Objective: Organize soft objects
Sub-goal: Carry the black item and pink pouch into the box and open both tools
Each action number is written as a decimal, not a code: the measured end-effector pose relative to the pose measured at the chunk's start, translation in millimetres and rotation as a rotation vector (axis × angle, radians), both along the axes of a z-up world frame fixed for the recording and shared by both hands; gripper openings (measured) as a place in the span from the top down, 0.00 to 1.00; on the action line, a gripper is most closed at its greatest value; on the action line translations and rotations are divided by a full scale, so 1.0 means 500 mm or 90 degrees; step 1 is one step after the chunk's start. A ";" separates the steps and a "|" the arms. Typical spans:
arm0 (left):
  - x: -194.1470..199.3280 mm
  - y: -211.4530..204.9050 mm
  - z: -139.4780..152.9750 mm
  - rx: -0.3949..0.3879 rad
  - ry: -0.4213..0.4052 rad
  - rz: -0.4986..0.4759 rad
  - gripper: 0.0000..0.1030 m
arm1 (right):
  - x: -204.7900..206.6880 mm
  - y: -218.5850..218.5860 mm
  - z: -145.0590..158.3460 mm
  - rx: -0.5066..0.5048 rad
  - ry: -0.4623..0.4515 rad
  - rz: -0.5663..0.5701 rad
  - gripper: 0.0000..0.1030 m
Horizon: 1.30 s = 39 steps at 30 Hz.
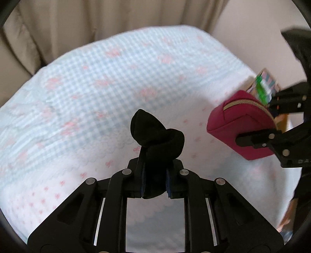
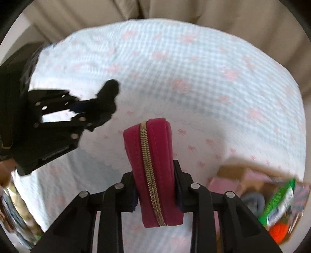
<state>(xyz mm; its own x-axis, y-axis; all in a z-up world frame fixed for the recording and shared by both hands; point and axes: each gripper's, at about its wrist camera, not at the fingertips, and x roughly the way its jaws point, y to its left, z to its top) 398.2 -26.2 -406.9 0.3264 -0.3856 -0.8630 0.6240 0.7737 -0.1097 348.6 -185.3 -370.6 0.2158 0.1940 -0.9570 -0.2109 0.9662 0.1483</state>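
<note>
While both units are up over the bed [image 1: 97, 87], each one has something clamped.

Left hand-held gripper [image 1: 154, 182]: jaws closed tight on a black sock bundle [image 1: 155, 140]. Bundle is pinched low between the blue pads [image 1: 168, 184], with most of it sticking up and forward past the fingertips, rolled cuff on the right, rounded toe end pointing up-left. It's clear of the cover. Right wrist view shows the same unit at left [image 2: 91, 116], sock bundle [image 2: 108, 93] poking out of it, blurred.

Right hand-held gripper [image 2: 157, 186]: jaws closed on a magenta zip pouch [image 2: 155, 167]. Pouch sits on edge between the fingers, gold zipper [image 2: 151, 175] facing the camera and running along its length, far end extending well past the tips. Left wrist view confirms it from the side: pouch [image 1: 241, 126] held in the air at right, one finger [image 1: 252, 139] pressed on its near face.

Bed cover is light blue gingham with pink bows, changing to a white zone with small pink bows near the cameras. Beige curtain [image 1: 116, 15] hangs behind the bed.

A cardboard box [image 2: 233, 171] sits at the right edge of the bed, just beside the pouch. Inside or on it: a green packet [image 2: 279, 204], something orange [image 2: 279, 231], something grey [image 2: 252, 200], pink lining. All motion-blurred, can't tell what they are. Left view catches the box corner [image 1: 268, 77] and the green packet [image 1: 262, 89] behind the pouch.

The two units are well apart, left one further left and slightly further out over the bed.
</note>
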 end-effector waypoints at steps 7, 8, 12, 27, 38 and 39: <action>-0.071 0.027 0.166 -0.041 -0.007 0.058 0.87 | -0.094 -0.063 0.130 0.023 -0.018 -0.090 0.73; -0.087 0.027 0.189 -0.041 -0.011 0.062 0.87 | -0.112 -0.078 0.154 0.025 -0.024 -0.105 0.73; -0.144 0.010 0.266 -0.051 -0.020 0.068 0.87 | -0.142 -0.118 0.218 0.040 -0.045 -0.157 0.73; -0.339 -0.268 0.409 -0.046 -0.053 0.110 0.87 | -0.277 -0.424 0.361 0.065 -0.101 -0.243 0.73; -0.359 -0.471 0.308 -0.021 0.019 0.193 0.87 | -0.293 -0.593 0.275 0.105 -0.060 -0.255 0.73; -0.355 -0.482 0.295 -0.015 0.026 0.197 0.87 | -0.289 -0.603 0.261 0.113 -0.053 -0.258 0.73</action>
<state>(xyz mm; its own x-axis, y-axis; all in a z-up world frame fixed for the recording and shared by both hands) 220.6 -266.9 -259.5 0.3967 -0.2930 -0.8700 0.3535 0.9233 -0.1498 204.1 -486.9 -240.1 0.3833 0.2369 -0.8927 0.1616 0.9344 0.3173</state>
